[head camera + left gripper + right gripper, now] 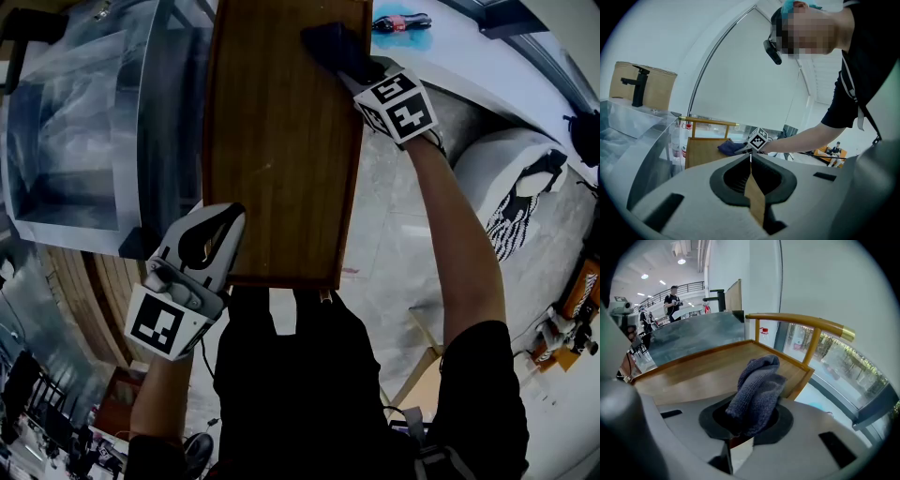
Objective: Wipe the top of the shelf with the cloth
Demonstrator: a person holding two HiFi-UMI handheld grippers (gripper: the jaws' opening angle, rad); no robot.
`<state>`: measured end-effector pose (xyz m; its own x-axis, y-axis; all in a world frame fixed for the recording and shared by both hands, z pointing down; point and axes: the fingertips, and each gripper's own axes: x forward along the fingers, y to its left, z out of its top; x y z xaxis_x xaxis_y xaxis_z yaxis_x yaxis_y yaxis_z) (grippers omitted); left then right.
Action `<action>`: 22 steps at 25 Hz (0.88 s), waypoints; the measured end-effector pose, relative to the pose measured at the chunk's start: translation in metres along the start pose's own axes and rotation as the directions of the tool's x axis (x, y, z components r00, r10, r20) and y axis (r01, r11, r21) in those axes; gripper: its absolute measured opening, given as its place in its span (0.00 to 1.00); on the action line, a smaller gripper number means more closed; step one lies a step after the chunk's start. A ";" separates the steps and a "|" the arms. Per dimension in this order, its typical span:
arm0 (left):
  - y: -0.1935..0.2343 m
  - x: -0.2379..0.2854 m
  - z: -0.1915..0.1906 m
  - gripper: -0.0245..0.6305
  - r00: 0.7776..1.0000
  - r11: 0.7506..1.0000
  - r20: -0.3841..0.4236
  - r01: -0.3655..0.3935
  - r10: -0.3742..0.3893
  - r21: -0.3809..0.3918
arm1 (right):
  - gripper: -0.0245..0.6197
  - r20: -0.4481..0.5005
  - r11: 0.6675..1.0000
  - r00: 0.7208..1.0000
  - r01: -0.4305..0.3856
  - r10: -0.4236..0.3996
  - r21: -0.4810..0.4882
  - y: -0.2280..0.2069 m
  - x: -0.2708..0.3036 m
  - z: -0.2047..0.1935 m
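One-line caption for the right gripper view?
The right gripper, shut on a blue cloth, at the wooden shelf beside its rail.

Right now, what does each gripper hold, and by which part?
The right gripper grips the dark blue cloth by one bunched end. The left gripper is closed on the shelf at its near-left rim.

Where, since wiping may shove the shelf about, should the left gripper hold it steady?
The raised rim at the near left corner of the shelf, approached from the person's side. That lip is thin and upright, so jaws can straddle it, clear of the cloth at the far end. The left gripper looks shut on it there.
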<state>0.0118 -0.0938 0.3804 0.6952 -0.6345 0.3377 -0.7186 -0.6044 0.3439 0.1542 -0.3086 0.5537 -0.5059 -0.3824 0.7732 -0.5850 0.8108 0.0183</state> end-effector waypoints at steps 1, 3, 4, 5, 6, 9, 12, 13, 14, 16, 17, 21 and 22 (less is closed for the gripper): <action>-0.001 -0.001 0.000 0.08 1.000 1.000 0.000 0.004 -0.004 0.000 | 0.13 -0.001 1.000 1.000 -0.002 0.002 0.003 0.004 -0.001 -0.002; -0.003 -0.004 -0.002 0.08 1.000 1.000 -0.001 0.011 -0.011 0.000 | 0.13 -0.002 1.000 1.000 -0.007 0.007 0.014 0.011 -0.003 -0.005; -0.004 -0.006 -0.003 0.08 1.000 1.000 -0.002 0.013 -0.013 -0.001 | 0.13 -0.002 1.000 1.000 -0.011 0.011 0.022 0.016 -0.005 -0.006; -0.005 -0.007 -0.005 0.08 1.000 1.000 -0.004 0.015 -0.015 -0.003 | 0.13 -0.002 1.000 1.000 -0.014 0.014 0.028 0.020 -0.006 -0.008; -0.006 -0.009 -0.006 0.08 1.000 1.000 -0.005 0.017 -0.017 -0.004 | 0.13 -0.001 0.999 1.000 -0.018 0.018 0.032 0.025 -0.007 -0.010; -0.009 -0.012 -0.009 0.08 1.000 1.000 -0.004 0.030 -0.030 -0.002 | 0.13 -0.001 0.999 1.000 -0.025 0.025 0.038 0.039 -0.011 -0.017; -0.012 -0.015 -0.010 0.08 0.999 0.999 -0.003 0.041 -0.041 -0.002 | 0.13 -0.001 0.999 1.000 -0.027 0.027 0.045 0.051 -0.016 -0.023; -0.013 -0.017 -0.011 0.08 0.999 0.999 -0.003 0.044 -0.044 -0.002 | 0.13 -0.001 0.999 1.000 -0.028 0.028 0.046 0.056 -0.017 -0.025; -0.014 -0.018 -0.012 0.08 0.999 0.999 -0.003 0.048 -0.048 -0.001 | 0.13 -0.001 0.998 1.000 -0.031 0.031 0.046 0.061 -0.019 -0.027; -0.016 -0.021 -0.013 0.08 0.998 0.998 -0.007 0.055 -0.055 0.001 | 0.13 -0.004 0.998 0.999 -0.038 0.038 0.043 0.071 -0.022 -0.031; -0.017 -0.022 -0.014 0.08 0.998 0.998 -0.008 0.058 -0.058 0.001 | 0.13 -0.007 0.998 0.999 -0.041 0.042 0.040 0.076 -0.024 -0.033; -0.024 -0.029 -0.016 0.08 0.998 0.998 -0.007 0.068 -0.068 0.006 | 0.13 -0.021 0.998 0.998 -0.058 0.059 0.039 0.098 -0.033 -0.044; -0.026 -0.031 -0.015 0.08 0.998 0.998 -0.005 0.069 -0.069 0.007 | 0.13 -0.024 0.997 0.998 -0.063 0.064 0.039 0.105 -0.036 -0.048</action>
<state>0.0091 -0.0511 0.3746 0.7435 -0.5888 0.3170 -0.6687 -0.6501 0.3608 0.1411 -0.1888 0.5581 -0.5266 -0.3188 0.7881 -0.5763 0.8153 -0.0553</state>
